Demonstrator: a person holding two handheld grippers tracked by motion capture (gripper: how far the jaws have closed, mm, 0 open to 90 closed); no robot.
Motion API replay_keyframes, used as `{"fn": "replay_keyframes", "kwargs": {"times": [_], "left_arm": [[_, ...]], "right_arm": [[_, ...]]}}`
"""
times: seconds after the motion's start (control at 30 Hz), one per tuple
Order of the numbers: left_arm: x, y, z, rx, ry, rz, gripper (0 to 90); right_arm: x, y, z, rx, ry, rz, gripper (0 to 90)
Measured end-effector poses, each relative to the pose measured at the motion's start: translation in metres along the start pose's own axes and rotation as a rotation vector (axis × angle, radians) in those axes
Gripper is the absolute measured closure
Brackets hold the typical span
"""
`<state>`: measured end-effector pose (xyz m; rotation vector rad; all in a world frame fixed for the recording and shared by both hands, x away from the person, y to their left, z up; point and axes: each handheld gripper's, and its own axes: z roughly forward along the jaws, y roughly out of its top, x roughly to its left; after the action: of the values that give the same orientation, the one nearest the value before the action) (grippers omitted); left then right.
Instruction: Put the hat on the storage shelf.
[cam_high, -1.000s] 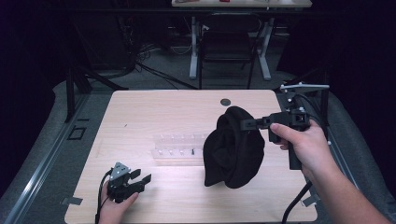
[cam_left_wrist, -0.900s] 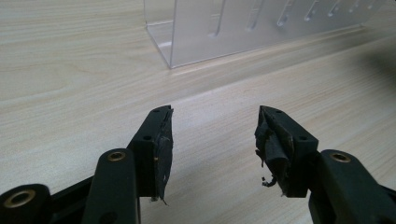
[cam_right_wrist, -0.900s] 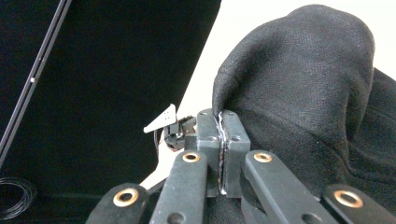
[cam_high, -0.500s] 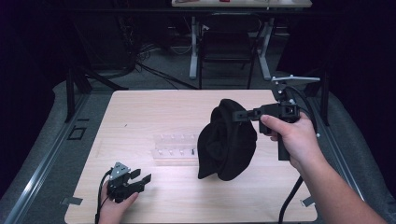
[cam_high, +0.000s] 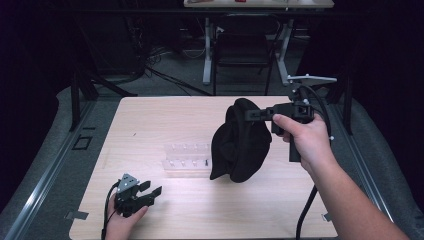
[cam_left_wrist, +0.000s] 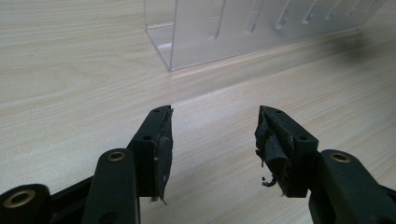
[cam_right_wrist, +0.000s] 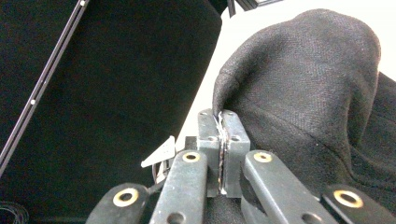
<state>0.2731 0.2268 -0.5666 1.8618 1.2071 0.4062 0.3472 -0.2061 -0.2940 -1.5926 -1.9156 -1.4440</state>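
The table (cam_high: 165, 120) is the biggest thing here, a pale wood top. At about 3 o'clock on it hangs the black cloth (cam_high: 240, 142), a dark woolly bundle. A second ago it hung a bit more to the right, and now it has swung toward 9 o'clock, closer to the clear rack (cam_high: 187, 159). Its low end now covers the right end of that rack. I cannot tell if the cloth touches the table or hangs just above it.

The right gripper (cam_high: 257, 114) holds the cloth by its top edge. Its jaws are pinched tight on a fold, and the right gripper view shows the cloth (cam_right_wrist: 308, 88) squeezed between them. The hand has moved left and a little up, so I think the person is carrying the cloth across the table, maybe to lay it out or set it down.

The left gripper (cam_high: 145, 192) sits at 7 o'clock, low on the table, and has not moved. Its jaws stand wide apart and hold nothing. It points at the rack (cam_left_wrist: 252, 28) and looks ready to help.
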Motion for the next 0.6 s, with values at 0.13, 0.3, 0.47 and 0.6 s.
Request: {"fn": "replay_keyframes", "kwargs": {"times": [0.13,0.3,0.47,0.6], "left_arm": [[0.000,0.000,0.000,-0.006,-0.003,0.000,46.3],[-0.001,0.001,0.001,-0.004,-0.007,0.002,46.4],[0.000,0.001,0.000,-0.003,-0.007,0.001,46.3],[-0.001,0.002,0.001,-0.001,-0.014,0.008,46.4]], "right_arm": [[-0.001,0.005,0.004,-0.006,-0.006,-0.004,88.8],[-0.003,0.012,0.011,-0.018,-0.011,0.001,88.8],[-0.005,0.016,0.016,-0.025,-0.008,0.009,88.8],[-0.007,0.018,0.020,-0.030,-0.012,0.004,88.8]]}}
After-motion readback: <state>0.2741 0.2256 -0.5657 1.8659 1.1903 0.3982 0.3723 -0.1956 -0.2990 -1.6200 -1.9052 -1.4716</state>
